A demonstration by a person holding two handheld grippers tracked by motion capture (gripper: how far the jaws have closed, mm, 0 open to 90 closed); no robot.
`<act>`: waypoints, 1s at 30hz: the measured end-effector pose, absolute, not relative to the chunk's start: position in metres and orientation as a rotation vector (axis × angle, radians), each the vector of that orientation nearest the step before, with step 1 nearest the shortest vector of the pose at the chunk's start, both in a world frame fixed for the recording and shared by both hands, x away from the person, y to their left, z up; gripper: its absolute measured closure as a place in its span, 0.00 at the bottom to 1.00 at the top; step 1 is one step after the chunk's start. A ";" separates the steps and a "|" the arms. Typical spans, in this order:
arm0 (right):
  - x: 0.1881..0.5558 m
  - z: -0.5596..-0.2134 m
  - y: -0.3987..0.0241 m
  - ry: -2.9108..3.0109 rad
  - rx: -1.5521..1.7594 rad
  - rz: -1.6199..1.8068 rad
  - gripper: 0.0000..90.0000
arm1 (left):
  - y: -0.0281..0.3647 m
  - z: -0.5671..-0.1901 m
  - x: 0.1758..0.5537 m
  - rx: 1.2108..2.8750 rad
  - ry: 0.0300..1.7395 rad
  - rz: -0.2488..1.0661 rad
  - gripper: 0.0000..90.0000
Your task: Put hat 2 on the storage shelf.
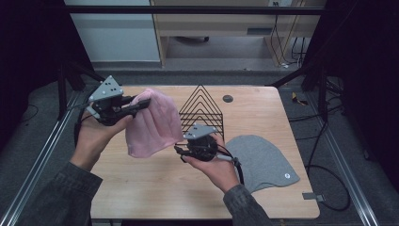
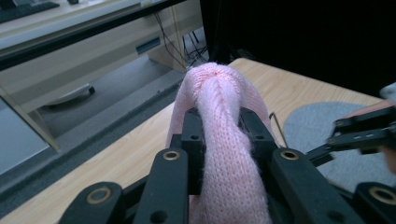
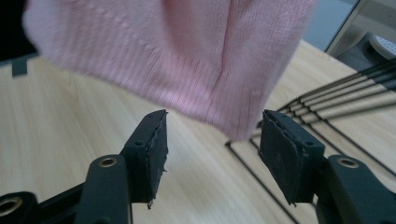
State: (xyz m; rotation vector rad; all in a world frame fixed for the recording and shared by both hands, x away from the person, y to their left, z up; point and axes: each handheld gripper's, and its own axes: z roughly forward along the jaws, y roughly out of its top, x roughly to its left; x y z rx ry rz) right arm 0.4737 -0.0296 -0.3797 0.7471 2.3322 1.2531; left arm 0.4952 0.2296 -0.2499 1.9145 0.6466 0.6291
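Gripping a bunched fold of the pink knit hat (image 2: 219,140), the left gripper (image 1: 136,106) had its jaws clamped on the fabric near the crown, raised above the left rear part of the table (image 1: 155,188). From that hold the hat hung clear of the wood, its long axis running down from the pinched crown to the open hem, which was tilted toward the person. Just beside the hem the right gripper (image 3: 212,140) stood with its jaws apart and nothing between them, the lower edge of the hat just beyond its pads (image 3: 156,140). Behind it a black wire rack (image 1: 202,108) stood upright near the middle of the table. To the right a grey hat (image 1: 263,160) lay flat, close to the right edge. Bare wood lay open along the near side.
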 end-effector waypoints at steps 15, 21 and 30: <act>0.516 -0.342 -0.022 2.404 0.689 1.297 0.93 | 0.231 -0.214 0.511 1.902 0.638 0.624 0.82; 0.541 -0.316 -0.041 2.375 0.682 1.264 0.94 | 0.234 -0.201 0.547 1.897 0.639 0.662 0.82; 0.573 -0.301 -0.068 2.247 0.744 1.214 0.94 | 0.218 -0.212 0.597 1.790 0.643 0.621 0.81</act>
